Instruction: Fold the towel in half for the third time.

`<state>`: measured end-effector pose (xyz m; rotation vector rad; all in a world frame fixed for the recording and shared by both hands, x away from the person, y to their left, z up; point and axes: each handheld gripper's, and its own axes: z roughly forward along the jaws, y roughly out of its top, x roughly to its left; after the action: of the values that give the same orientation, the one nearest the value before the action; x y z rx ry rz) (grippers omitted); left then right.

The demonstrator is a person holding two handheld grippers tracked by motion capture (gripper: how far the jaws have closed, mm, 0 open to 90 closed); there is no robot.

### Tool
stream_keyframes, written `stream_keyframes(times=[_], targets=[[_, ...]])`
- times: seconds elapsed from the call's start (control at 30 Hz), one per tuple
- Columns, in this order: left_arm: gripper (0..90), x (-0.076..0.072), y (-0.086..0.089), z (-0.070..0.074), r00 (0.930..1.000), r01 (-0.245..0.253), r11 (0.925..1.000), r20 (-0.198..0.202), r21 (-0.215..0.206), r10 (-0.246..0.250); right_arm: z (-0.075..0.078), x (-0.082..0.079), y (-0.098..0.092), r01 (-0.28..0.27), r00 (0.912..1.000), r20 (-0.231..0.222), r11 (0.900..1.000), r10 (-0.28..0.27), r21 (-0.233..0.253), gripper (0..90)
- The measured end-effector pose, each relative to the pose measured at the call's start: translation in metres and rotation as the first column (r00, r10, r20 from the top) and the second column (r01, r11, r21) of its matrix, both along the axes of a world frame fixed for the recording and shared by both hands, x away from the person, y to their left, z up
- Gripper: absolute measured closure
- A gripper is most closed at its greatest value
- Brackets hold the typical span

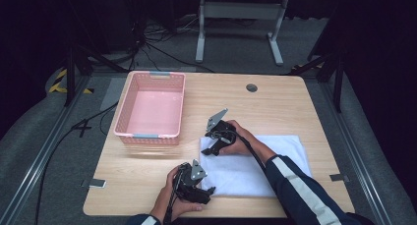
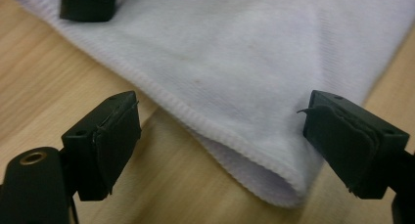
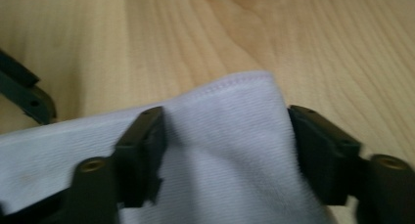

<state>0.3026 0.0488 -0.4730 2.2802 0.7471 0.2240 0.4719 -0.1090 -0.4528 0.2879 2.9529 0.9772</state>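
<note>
A white towel [image 1: 265,161] lies flat on the front right of the wooden table [image 1: 275,107]. My left gripper [image 1: 209,191] is at the towel's near left corner. In the left gripper view, the gripper [image 2: 222,136] stands open and wide, with the folded corner of the towel [image 2: 244,53] lying between its jaws, untouched. My right gripper [image 1: 209,150] is at the towel's far left corner. There the gripper [image 3: 227,153] is open, and the towel [image 3: 230,136] corner bulges up between its jaws against both pads.
An empty pink basket [image 1: 124,109] stands at the back left of the table. A round cable hole [image 1: 252,88] sits near the far edge. Bare wood lies between the basket and the towel. A tape mark [image 1: 97,183] is near the front left edge.
</note>
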Motion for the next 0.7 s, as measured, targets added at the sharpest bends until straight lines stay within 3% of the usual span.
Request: stream_keyframes(times=[0.1,0.2,0.27,0.4,0.57,0.7], targets=[[14.7,-0.003,0.000,0.001,0.9988,0.048,0.9988,-0.007,-0.010,-0.048,0.002,-0.003,-0.001,-0.021,0.9996,-0.018,1.000,0.021,0.001,49.1],[10.3,-0.007,-0.006,0.000,0.9983,0.056,0.9976,0.014,0.040,-0.057,0.002,-0.003,-0.002,-0.031,0.9990,-0.033,1.000,0.031,0.004,56.5],[5.3,-0.005,-0.010,-0.001,0.9992,0.035,0.9984,0.016,0.043,-0.036,0.003,-0.004,-0.002,-0.041,0.9979,-0.051,0.999,0.041,0.003,63.3],[5.0,0.002,-0.010,-0.002,0.9996,0.018,0.9992,0.020,0.035,-0.019,0.004,-0.005,-0.001,-0.039,0.9971,-0.066,0.999,0.038,-0.007,68.2],[32.2,0.011,-0.006,0.001,0.9980,-0.042,0.9991,0.048,-0.003,0.042,0.007,-0.007,0.002,-0.047,0.9984,-0.032,0.999,0.046,-0.019,72.7],[63.4,0.014,0.003,0.004,0.9977,-0.045,0.9990,0.051,0.005,0.045,0.013,-0.010,0.010,-0.046,0.9989,0.011,0.999,0.046,0.000,73.8]])
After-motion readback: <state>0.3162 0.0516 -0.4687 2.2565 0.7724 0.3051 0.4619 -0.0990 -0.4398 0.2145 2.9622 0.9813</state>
